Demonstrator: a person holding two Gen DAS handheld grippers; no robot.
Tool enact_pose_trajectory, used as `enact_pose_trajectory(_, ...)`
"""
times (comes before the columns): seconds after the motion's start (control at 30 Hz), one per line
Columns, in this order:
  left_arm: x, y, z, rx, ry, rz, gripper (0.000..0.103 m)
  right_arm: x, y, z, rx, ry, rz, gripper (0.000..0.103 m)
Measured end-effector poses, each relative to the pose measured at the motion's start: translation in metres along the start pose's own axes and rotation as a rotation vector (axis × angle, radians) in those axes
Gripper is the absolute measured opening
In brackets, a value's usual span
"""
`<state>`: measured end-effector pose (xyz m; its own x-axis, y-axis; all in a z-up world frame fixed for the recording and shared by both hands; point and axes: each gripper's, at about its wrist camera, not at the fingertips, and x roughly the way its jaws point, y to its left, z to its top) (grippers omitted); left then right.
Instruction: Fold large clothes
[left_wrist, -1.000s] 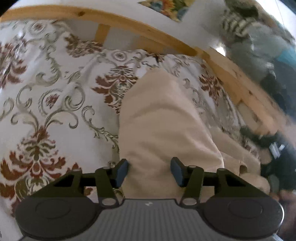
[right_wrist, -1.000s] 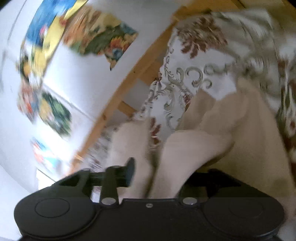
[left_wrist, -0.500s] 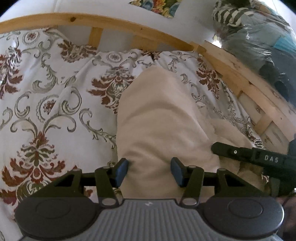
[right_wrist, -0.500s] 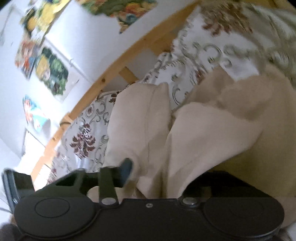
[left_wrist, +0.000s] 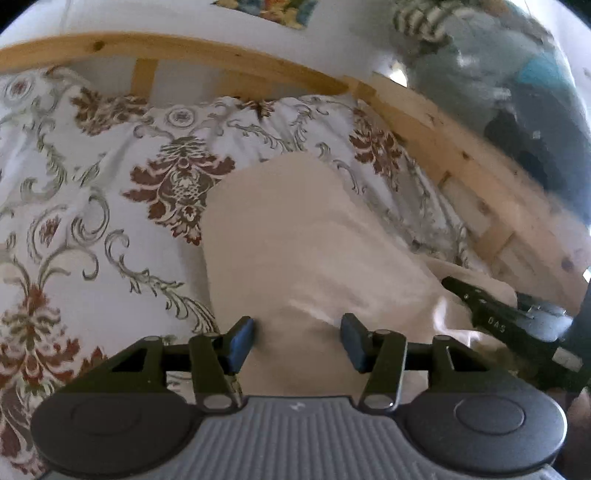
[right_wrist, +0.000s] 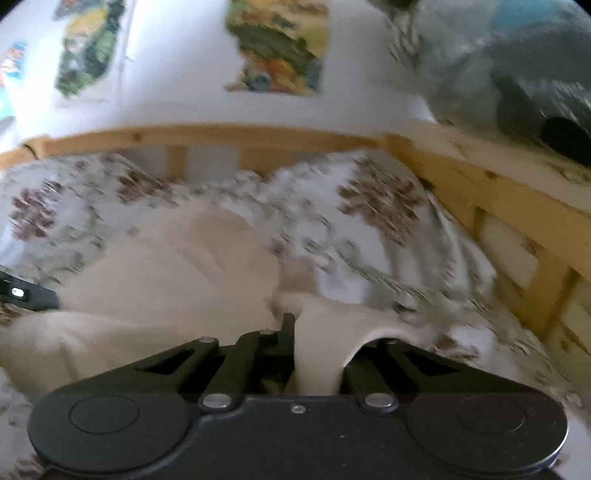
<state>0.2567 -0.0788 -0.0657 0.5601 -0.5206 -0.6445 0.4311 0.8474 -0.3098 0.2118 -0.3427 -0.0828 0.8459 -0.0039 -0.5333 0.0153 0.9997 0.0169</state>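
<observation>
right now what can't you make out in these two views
- Right gripper, right wrist view: one finger hidden under the beige garment.
- Left gripper, left wrist view: jaws opening; garment's near edge cut off by its body.
- Wall pictures and bedspread, right wrist view: motion blur.

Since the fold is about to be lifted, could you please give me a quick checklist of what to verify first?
1. Right tongs shut on the cloth: ok.
2. Left tongs gripping the cloth: not ok, jaws apart and opening, cloth between them.
3. Cloth flat ahead of the left tongs: ok.
4. Cloth smooth by the right tongs: not ok, bunched.
5. Cloth clear of the bed rail: ok.
6. Far hem even: cannot tell.
</observation>
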Motion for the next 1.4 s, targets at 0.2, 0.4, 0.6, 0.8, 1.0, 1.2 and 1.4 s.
enact_pose_trajectory(0.2,0.013,-0.016,-0.007,0.120,0.014,0.063,0.059,0.007,-0.001,-0.011,-0.007,0.017,-0.036,0.010)
enact_pose_trajectory(0.4,0.012,-0.020,-0.011,0.141,0.008,0.078,0.059,0.010,-0.029,-0.012,0.165,0.008,-0.147,0.050)
enact_pose_trajectory(0.6,0.013,-0.025,-0.012,0.153,0.005,0.097,0.059,-0.006,-0.043,-0.010,0.234,-0.079,-0.203,0.020)
enact_pose_trajectory(0.8,0.013,-0.031,-0.017,0.172,-0.015,0.117,0.058,0.011,-0.044,-0.014,0.266,-0.053,-0.230,0.022)
enact_pose_trajectory(1.0,0.012,-0.029,-0.016,0.174,-0.010,0.104,0.059,-0.003,-0.001,0.013,0.040,-0.176,-0.056,0.050)
enact_pose_trajectory(1.2,0.012,-0.028,-0.017,0.198,-0.012,0.096,0.059,0.052,0.032,0.055,-0.101,-0.108,0.141,0.055)
enact_pose_trajectory(1.4,0.017,-0.029,-0.020,0.241,-0.018,0.099,0.059,0.114,0.059,0.050,-0.157,-0.011,0.173,0.046)
